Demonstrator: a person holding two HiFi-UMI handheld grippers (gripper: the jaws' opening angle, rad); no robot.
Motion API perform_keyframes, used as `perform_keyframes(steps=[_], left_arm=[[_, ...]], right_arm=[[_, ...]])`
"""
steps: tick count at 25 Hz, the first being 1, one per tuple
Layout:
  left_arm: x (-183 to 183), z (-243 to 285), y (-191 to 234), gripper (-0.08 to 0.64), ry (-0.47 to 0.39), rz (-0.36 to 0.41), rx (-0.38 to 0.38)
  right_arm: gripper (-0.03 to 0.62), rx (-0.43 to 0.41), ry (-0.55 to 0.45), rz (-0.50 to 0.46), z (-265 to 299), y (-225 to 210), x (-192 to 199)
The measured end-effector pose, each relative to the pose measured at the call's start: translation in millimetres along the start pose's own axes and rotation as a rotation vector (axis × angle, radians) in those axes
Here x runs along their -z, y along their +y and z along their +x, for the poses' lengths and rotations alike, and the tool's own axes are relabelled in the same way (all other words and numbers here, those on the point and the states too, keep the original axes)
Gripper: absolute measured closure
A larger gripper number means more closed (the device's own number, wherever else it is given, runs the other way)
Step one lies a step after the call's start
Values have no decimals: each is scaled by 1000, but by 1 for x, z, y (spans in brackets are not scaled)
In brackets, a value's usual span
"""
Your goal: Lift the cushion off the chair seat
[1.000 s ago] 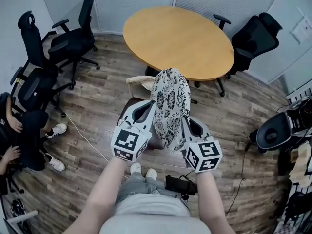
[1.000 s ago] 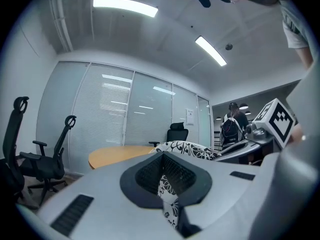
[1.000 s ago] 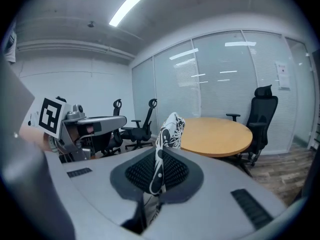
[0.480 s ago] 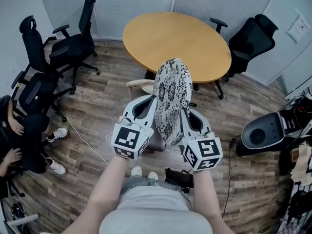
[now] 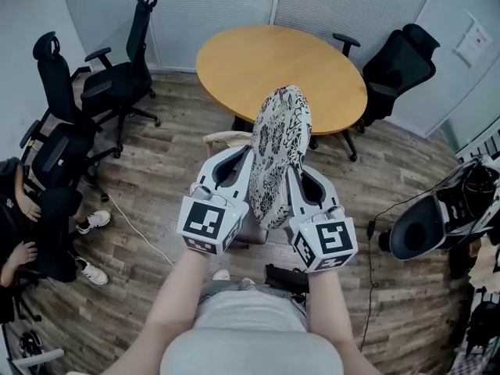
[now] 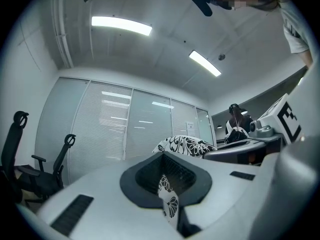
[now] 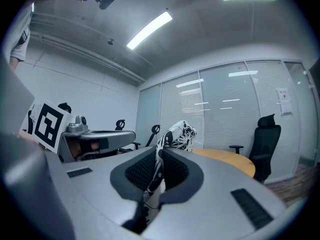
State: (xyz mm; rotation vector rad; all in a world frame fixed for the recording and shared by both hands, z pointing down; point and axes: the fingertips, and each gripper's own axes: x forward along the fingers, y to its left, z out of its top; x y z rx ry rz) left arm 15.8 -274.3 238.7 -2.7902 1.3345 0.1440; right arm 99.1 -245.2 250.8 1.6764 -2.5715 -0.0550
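Cushion (image 5: 278, 151) held upright, left hand-held gripper (image 5: 239, 167) and right hand-held gripper (image 5: 296, 180) clamped on it

The round table (image 5: 281, 65) stands close beyond the raised cushion (image 5: 277, 155), barring the way forward. Black chairs (image 5: 113, 80) crowd the far left; bare floor (image 5: 160, 170) lies open on both sides.

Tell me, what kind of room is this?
Probably an office meeting room: a round wooden table stands in the middle, black swivel chairs stand about, and glass partition walls with blinds close it in.
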Motion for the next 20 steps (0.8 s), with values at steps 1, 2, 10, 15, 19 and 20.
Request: perform_keyframes(steps=[1,2,10,15,19,20], left_arm=[[-2,-1,-1,563,-6,2,2],[-4,-2,-3,563,-10,6,4],[-15,-11,-11,563,-37,23,18],[-25,-15,-10,563,-62,26,16],[-33,-16,-8,563,-87,29,13],[-34,-17,-8,563,-91,31,13]], right_arm=[[558,0,-7,-5,-1,2,-2],[558,1,-13,-9,-2,3,-4],[558,-5,-53,-49,-9,15,-20],[558,-7,-74,-74,-8,21,-31],[558,-10,-91,-99,-6,25,-39],[558,-10,-93,-104,-5,27,-40]])
